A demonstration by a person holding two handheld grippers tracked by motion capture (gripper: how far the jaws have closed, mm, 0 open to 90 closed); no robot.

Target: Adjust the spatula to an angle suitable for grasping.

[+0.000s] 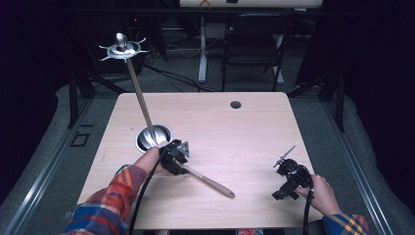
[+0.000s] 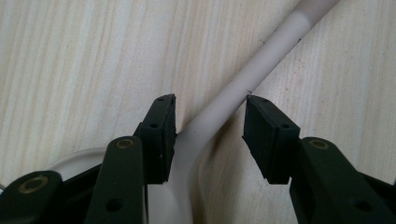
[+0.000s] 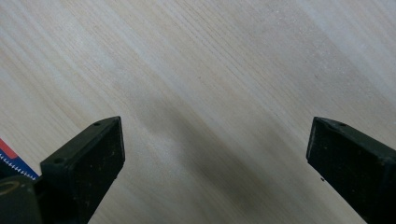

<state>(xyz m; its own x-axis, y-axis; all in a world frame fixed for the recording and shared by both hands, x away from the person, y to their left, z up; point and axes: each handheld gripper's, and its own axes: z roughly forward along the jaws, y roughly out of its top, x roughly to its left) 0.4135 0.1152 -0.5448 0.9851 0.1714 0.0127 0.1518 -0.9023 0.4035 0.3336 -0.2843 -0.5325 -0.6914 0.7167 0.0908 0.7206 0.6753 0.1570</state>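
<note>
Hanging right over the counter of pale wood grain: the black jaws of the left gripper, standing apart and straddling the pale grey neck of a long utensil with a light brown wooden handle. Touching that neck with one pad only, leaving a clear gap at the other pad, so released and not clamping. Lying flat on the counter, the utensil, running in the high view from under the left gripper out toward the near edge, wooden end pointing to the right gripper. Curving at the bottom of the left gripper view into a rounded pale part, too hidden to name.

Standing just beyond the left gripper: a shiny round metal stand with a thin rod and a pronged disc on top.

Resting well apart on the right, the right gripper, jaws spread wide over bare wood, grasping nothing.

Coming in from below, sleeves of red, blue and yellow plaid.
</note>
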